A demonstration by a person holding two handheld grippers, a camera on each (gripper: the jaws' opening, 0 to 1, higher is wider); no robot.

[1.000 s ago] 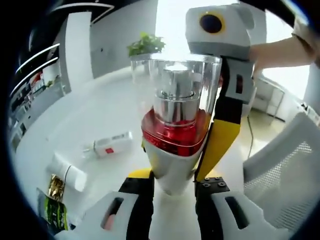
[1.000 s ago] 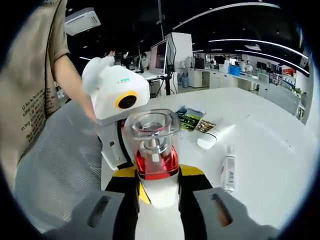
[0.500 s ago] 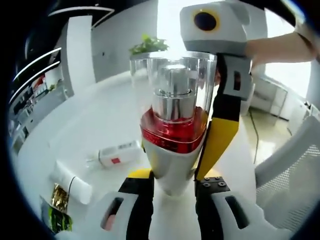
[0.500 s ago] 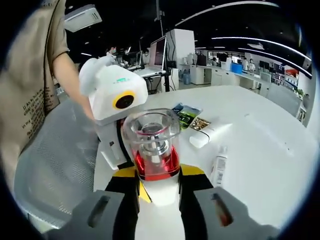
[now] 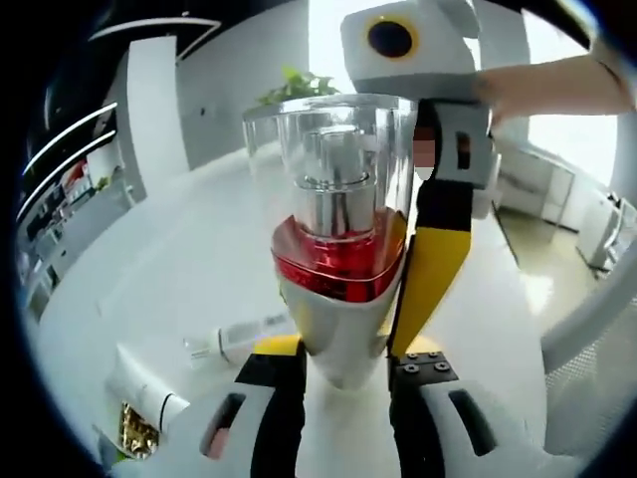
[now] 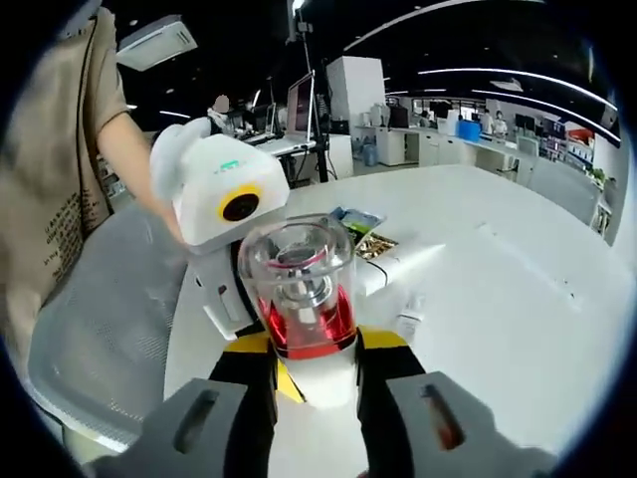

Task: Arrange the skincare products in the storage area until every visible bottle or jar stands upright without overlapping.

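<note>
A white tube [image 5: 134,373] and a small clear bottle [image 5: 244,336] lie on their sides on the white surface [image 5: 189,249] at the left of the left gripper view, with a gold-printed sachet [image 5: 136,430] near the tube. At centre, a pump bottle [image 5: 338,249] with a white base, a red liquid band, a silver pump and a clear cap is held upright between both tools: the left hand-held gripper [image 5: 343,383] pinches its white base, and the right hand-held gripper [image 6: 314,383] clamps the same bottle from the opposite side. In the right gripper view the bottle [image 6: 299,299] stands above the surface [image 6: 498,289], beside a grey mesh chair [image 6: 100,329]; behind it lie the sachets [image 6: 360,224], the tube [image 6: 398,267] and the small bottle [image 6: 410,321]. A person's arm [image 5: 557,85] reaches in at the right of the left gripper view.
</note>
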